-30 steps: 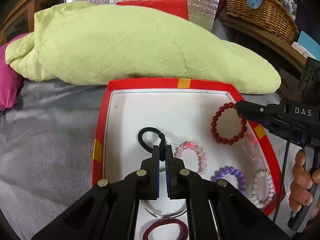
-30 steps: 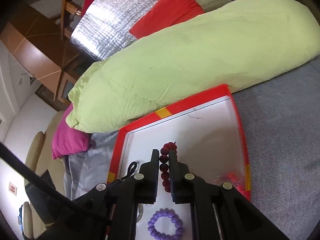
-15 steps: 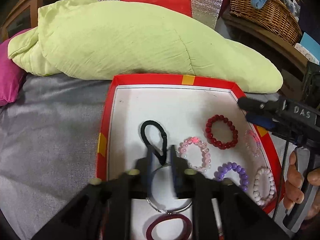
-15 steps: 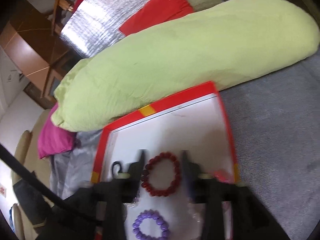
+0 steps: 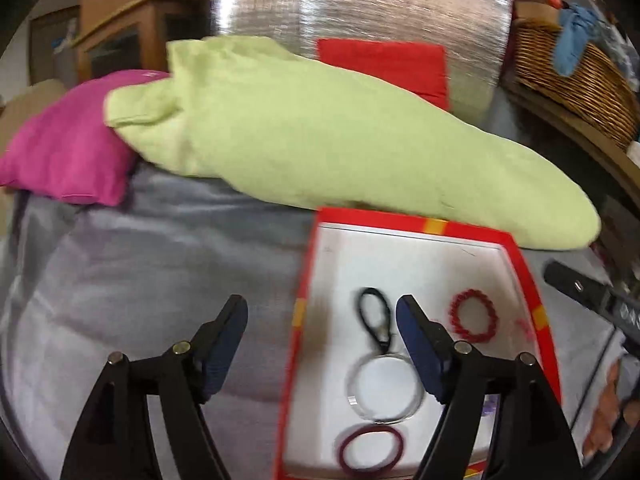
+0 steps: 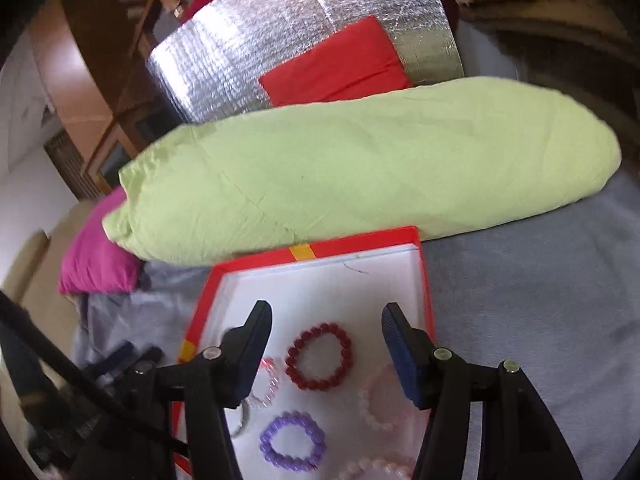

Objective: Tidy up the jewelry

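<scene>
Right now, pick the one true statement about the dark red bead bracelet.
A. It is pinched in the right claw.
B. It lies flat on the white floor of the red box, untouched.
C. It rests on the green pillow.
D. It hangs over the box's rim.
B: the dark red bead bracelet lies flat on the white floor of the red box, between but below the right claw's open jaws, which do not touch it.

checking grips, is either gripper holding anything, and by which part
Nothing held: left gripper and right gripper have just opened, jaws empty.
</scene>
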Available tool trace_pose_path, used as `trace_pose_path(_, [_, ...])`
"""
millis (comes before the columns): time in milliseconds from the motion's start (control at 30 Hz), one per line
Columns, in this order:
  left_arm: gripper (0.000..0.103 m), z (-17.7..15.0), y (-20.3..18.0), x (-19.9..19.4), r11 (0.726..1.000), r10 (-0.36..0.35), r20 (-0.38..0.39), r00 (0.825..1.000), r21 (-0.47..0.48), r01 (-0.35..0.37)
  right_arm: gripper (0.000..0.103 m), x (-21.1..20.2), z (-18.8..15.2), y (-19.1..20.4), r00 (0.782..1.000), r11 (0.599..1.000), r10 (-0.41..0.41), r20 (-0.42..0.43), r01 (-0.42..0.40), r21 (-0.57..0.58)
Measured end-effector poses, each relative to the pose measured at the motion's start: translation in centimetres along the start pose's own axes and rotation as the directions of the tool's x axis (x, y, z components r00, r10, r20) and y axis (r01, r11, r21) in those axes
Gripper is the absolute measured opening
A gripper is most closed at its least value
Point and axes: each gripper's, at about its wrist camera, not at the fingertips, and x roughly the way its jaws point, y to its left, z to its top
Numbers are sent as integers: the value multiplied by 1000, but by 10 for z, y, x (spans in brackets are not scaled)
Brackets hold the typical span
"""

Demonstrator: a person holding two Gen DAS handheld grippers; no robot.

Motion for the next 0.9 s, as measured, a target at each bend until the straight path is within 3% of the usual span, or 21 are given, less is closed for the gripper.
trace_pose_path(300, [82, -30, -5, -48, 986, 145, 78, 986, 65, -151, 65, -29, -27, 10, 993, 987, -118, -29, 114, -113])
trace_pose_path(567, [82, -80, -5, -90, 991, 107, 58, 993, 72, -111, 65, -74, -64, 13, 987, 974, -162, 5, 160, -163])
trace_pose_path(900, [82, -127, -12, -148, 984, 115, 112, 987, 122, -129, 68, -139, -109, 13, 982, 968, -174, 68, 183, -171])
